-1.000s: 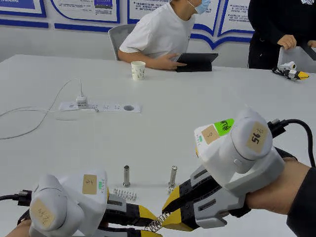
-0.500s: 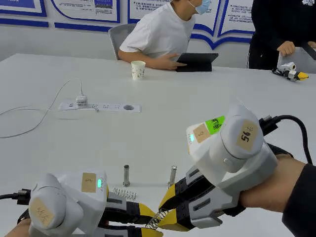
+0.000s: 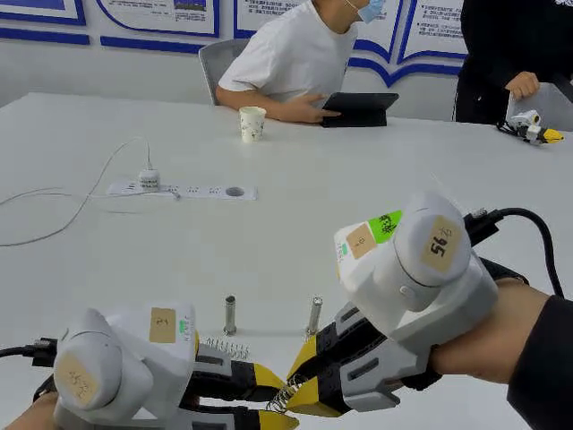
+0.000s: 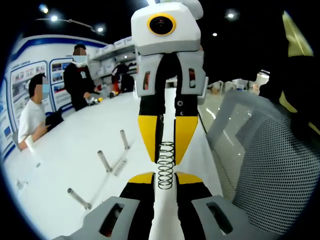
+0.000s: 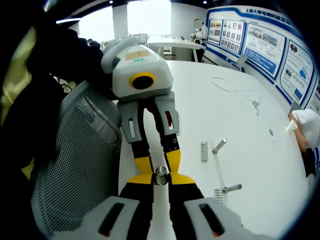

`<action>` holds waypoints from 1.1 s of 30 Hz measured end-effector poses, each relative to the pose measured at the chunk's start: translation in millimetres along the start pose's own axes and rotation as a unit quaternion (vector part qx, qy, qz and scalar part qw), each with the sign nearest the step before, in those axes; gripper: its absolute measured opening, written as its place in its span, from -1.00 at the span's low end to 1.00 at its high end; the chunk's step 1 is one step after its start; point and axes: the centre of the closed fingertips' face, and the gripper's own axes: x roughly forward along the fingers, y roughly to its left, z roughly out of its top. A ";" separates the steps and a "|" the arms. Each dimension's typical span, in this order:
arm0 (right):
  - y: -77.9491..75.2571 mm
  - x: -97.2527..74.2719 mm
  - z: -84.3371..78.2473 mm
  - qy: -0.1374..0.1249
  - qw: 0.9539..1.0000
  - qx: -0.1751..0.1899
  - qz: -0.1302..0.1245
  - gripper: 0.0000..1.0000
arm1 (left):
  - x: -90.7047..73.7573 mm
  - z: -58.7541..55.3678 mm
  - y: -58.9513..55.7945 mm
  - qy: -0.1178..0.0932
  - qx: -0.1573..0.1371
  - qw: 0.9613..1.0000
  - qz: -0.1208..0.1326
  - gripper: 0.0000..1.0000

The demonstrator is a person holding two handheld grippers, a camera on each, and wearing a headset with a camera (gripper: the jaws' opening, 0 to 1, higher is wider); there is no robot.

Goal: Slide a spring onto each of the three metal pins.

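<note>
Spring (image 4: 165,167) is held in the air above the white table (image 3: 295,224), spanning my two tools. The left gripper (image 4: 165,182) is clamped on one end and the right gripper (image 5: 160,180) on the other. It looks light, thin-wired and bendy, likely to buckle or ping away. I would pinch it lightly near one end, leaving the bore free for a pin (image 3: 230,315).

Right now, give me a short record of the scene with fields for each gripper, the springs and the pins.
Left gripper: shut on one end of the held spring
Right gripper: shut on its other end
Pins: three upright in a row: near pin, middle pin, far pin
Loose spring: lying on the table beside the middle pin
Task state: held spring not yet on a pin
</note>
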 end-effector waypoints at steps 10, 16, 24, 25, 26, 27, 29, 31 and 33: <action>-8.5 -8.2 -10.1 0.009 1.000 0.010 -0.009 -0.76 | -6.2 -3.2 8.7 -0.001 -0.019 1.000 0.018 -0.50; -18.1 -19.1 -21.9 0.020 0.999 0.018 -0.024 -0.76 | -15.6 -7.0 17.2 -0.004 -0.036 0.999 0.036 -0.40; -32.7 -36.1 -36.6 0.028 0.998 0.038 -0.046 -0.76 | -29.3 -11.4 28.2 -0.011 -0.056 0.996 0.064 -0.29; -34.3 -37.9 -38.1 0.029 0.998 0.039 -0.048 -0.76 | -30.8 -11.9 29.2 -0.012 -0.058 0.996 0.067 -0.27; -37.2 -40.8 -40.4 0.032 0.997 0.040 -0.055 -0.76 | -33.1 -12.8 30.6 -0.013 -0.062 0.995 0.072 -0.27; -39.3 -42.9 -42.1 0.034 0.997 0.041 -0.058 -0.76 | -34.7 -13.4 31.6 -0.013 -0.064 0.995 0.075 -0.26; -42.6 -47.2 -45.3 0.036 0.996 0.044 -0.063 -0.76 | -38.4 -15.2 33.7 -0.014 -0.068 0.994 0.083 -0.24; -45.5 -51.3 -48.1 0.037 0.996 0.048 -0.068 -0.76 | -41.9 -16.4 35.4 -0.016 -0.073 0.993 0.090 -0.22; -48.7 -54.9 -51.4 0.040 0.995 0.050 -0.074 -0.76 | -44.8 -17.6 36.6 -0.017 -0.076 0.992 0.095 -0.21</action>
